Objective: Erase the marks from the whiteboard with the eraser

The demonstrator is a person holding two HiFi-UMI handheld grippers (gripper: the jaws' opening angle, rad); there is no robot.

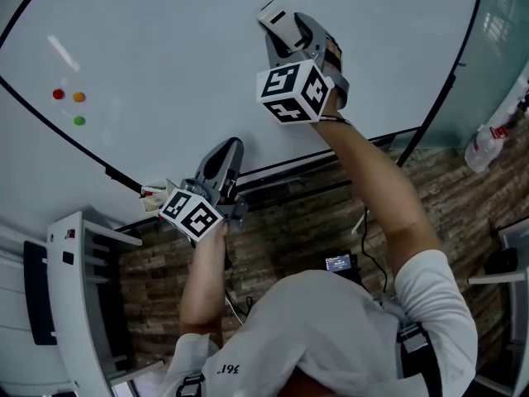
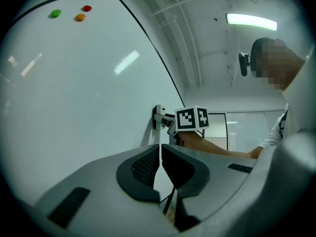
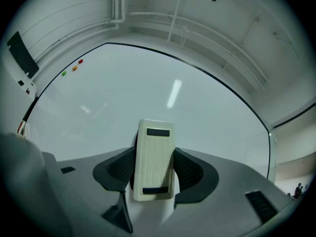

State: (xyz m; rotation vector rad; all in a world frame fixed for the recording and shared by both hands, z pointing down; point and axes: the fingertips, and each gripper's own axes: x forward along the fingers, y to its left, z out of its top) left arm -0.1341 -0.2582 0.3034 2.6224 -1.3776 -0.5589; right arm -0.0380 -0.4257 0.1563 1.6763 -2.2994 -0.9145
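A large whiteboard (image 1: 165,64) fills the wall ahead; I see no pen marks on it. My right gripper (image 1: 285,25) is shut on a cream eraser (image 3: 154,159), which is pressed flat against the whiteboard (image 3: 148,93) near its middle. The eraser (image 1: 277,19) shows in the head view at the gripper's tip. My left gripper (image 1: 229,157) hangs lower, by the board's bottom edge, with its jaws shut and nothing between them (image 2: 160,169). In the left gripper view the right gripper (image 2: 168,118) and eraser (image 2: 158,116) show against the whiteboard (image 2: 74,83).
Red (image 1: 58,94), orange (image 1: 78,97) and green (image 1: 79,121) round magnets sit at the board's left. A white cabinet or chair (image 1: 74,304) stands at the lower left, a bottle (image 1: 483,147) at the right. Cables and a small device (image 1: 339,263) lie on the wood-pattern floor.
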